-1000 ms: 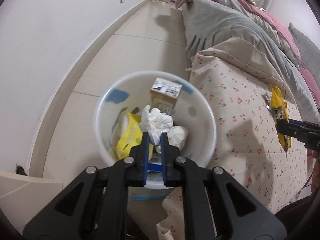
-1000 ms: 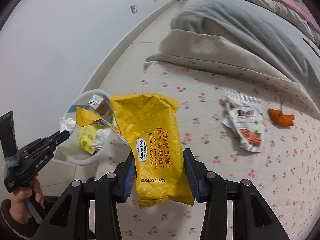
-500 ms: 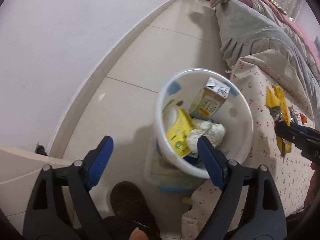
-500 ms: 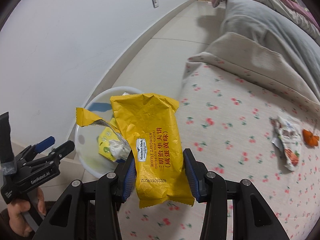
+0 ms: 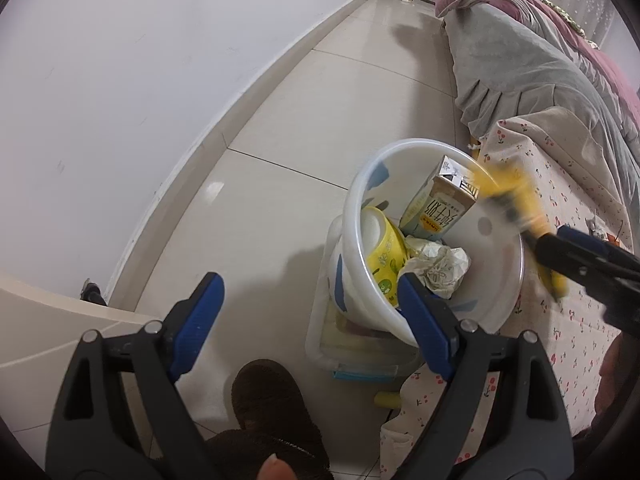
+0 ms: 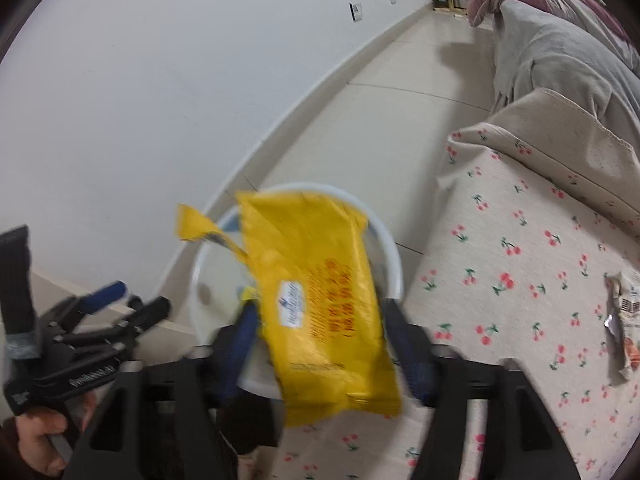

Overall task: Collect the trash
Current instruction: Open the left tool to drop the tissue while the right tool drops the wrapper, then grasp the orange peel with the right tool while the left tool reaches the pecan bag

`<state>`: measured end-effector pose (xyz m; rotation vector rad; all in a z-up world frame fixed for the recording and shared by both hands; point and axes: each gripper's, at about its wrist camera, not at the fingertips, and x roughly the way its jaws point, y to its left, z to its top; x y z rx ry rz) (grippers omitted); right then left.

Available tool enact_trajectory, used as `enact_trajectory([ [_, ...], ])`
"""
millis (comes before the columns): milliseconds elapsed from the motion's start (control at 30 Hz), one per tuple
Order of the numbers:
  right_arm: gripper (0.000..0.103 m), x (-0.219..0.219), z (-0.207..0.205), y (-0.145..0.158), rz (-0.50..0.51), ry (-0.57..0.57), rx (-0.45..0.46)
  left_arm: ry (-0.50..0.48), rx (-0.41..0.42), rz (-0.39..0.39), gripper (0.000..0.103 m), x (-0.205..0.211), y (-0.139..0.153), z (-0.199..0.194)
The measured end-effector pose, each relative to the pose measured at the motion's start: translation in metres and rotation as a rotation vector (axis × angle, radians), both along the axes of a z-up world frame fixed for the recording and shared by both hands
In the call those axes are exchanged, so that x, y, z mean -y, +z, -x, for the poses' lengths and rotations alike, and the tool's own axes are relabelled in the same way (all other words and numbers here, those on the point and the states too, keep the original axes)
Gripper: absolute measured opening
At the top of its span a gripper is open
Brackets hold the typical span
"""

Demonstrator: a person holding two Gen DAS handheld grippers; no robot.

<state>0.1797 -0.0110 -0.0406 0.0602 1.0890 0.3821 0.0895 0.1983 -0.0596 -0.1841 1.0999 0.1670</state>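
A white plastic bin (image 5: 504, 304) stands on the floor beside the bed; it holds a milk carton (image 5: 438, 210), a yellow cup (image 5: 386, 256) and crumpled tissue (image 5: 438, 266). My left gripper (image 5: 308, 312) is open and empty, just left of the bin. My right gripper (image 6: 320, 332) is shut on a yellow snack wrapper (image 6: 316, 300) and holds it over the bin's rim (image 6: 394, 256). The wrapper shows blurred in the left wrist view (image 5: 520, 200).
The bed with a cherry-print sheet (image 6: 520, 280) is at the right, with another wrapper (image 6: 624, 328) lying on it. A clear box (image 5: 352, 356) sits under the bin. A slippered foot (image 5: 272, 408) is below my left gripper. The wall runs along the left.
My right gripper has carried the yellow wrapper left, from above the bed to over the bin. My left gripper let go of the tissue into the bin, opened and drew back to the left.
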Motion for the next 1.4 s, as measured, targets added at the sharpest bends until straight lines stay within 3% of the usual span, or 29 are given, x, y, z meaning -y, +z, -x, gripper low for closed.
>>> enact_trajectory([
  [333, 0.085, 0.010, 0.014, 0.019, 0.037, -0.012, 0.084, -0.009, 0.014, 0.006, 0.089, 0.006, 0.004, 0.001],
  [467, 0.085, 0.031, 0.019, 0.025, 0.064, -0.042, 0.102, -0.024, 0.025, 0.007, 0.095, 0.015, 0.008, -0.001],
  [767, 0.094, 0.111, 0.032, 0.031, 0.077, -0.163, 0.117, -0.093, 0.039, -0.004, 0.098, 0.052, 0.015, -0.009],
  [1067, 0.094, 0.204, 0.039, 0.033, 0.143, -0.343, 0.111, -0.177, 0.047, -0.007, 0.099, 0.105, 0.021, -0.022],
  [1400, 0.094, 0.314, 0.034, 0.010, 0.103, -0.619, 0.082, -0.230, 0.054, 0.011, 0.099, 0.161, 0.015, -0.048],
])
